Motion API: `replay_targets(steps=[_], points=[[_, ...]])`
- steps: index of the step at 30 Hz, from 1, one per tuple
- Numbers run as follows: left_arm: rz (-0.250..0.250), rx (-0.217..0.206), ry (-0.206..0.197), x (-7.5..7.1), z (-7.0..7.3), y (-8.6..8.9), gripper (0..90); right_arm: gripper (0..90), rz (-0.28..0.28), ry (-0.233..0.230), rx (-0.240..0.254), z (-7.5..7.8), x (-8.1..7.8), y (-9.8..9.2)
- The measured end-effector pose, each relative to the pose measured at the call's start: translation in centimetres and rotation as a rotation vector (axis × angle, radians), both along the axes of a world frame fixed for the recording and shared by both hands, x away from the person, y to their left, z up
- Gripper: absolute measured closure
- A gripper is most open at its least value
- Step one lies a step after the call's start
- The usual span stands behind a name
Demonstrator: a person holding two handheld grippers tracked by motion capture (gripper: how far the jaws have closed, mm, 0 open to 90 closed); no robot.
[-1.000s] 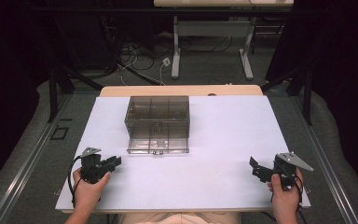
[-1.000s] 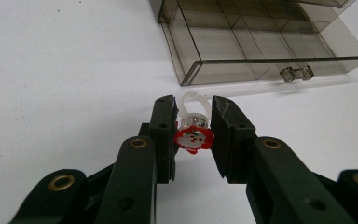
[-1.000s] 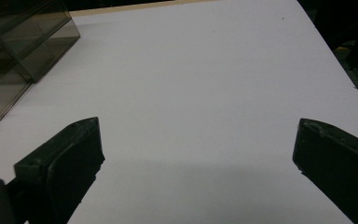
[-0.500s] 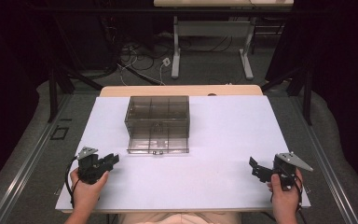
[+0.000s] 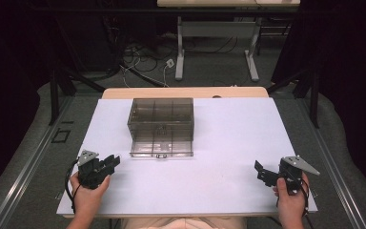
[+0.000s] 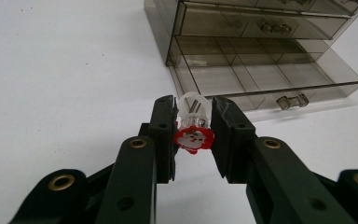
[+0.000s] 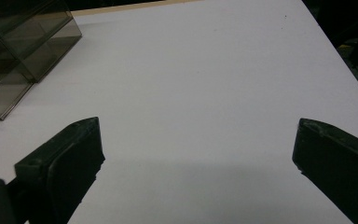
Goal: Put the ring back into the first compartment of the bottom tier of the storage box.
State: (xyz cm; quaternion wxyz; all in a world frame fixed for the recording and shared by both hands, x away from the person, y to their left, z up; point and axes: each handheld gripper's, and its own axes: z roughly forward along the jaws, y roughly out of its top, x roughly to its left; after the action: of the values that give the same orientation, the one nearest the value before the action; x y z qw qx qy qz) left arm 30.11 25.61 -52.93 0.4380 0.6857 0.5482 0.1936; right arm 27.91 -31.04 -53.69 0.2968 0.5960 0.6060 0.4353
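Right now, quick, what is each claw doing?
Left claw: closed on a small clear capsule with a red cartoon tag.
Right claw: wide open, nothing in it, above the white table.

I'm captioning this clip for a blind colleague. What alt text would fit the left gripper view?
The left tool is shut on a small clear capsule with a red-and-white end, held just above a white table. Behind it stands a smoky transparent drawer box with its lowest drawer pulled out, showing divided compartments.
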Motion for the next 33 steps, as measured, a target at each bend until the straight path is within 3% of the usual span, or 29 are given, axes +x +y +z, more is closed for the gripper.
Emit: replay_targets(steps=[10, 11, 12, 16, 20, 23, 33], points=[[-0.002, 0.004, -0.022, 0.0, 0.7, -0.7, 71.1, 1.4, -0.011, 0.001, -0.002, 0.0, -0.1, 0.1], [-0.004, 0.002, -0.02, 0.0, 0.8, -0.8, 71.1, 1.4, 0.0, 0.016, -0.002, 0.1, -0.2, 0.0], [-0.007, 0.005, -0.019, 0.1, 0.9, -0.9, 71.1, 1.5, -0.016, -0.018, 0.0, -0.1, 0.0, 0.1], [-0.013, 0.005, -0.035, 0.5, 1.6, -1.4, 71.1, 1.4, -0.019, -0.019, 0.001, 0.0, 0.0, 0.1], [-0.017, 0.002, -0.044, 1.1, 2.0, -1.9, 71.1, 1.4, -0.002, 0.023, -0.007, 0.2, -0.1, 0.0], [-0.023, -0.008, -0.041, 1.4, 2.0, -2.3, 71.1, 1.5, -0.001, 0.003, 0.003, 0.1, -0.1, 0.0], [-0.027, -0.027, -0.047, 2.8, 2.6, -3.2, 71.1, 1.5, 0.001, 0.012, -0.003, 0.1, -0.1, -0.1]])
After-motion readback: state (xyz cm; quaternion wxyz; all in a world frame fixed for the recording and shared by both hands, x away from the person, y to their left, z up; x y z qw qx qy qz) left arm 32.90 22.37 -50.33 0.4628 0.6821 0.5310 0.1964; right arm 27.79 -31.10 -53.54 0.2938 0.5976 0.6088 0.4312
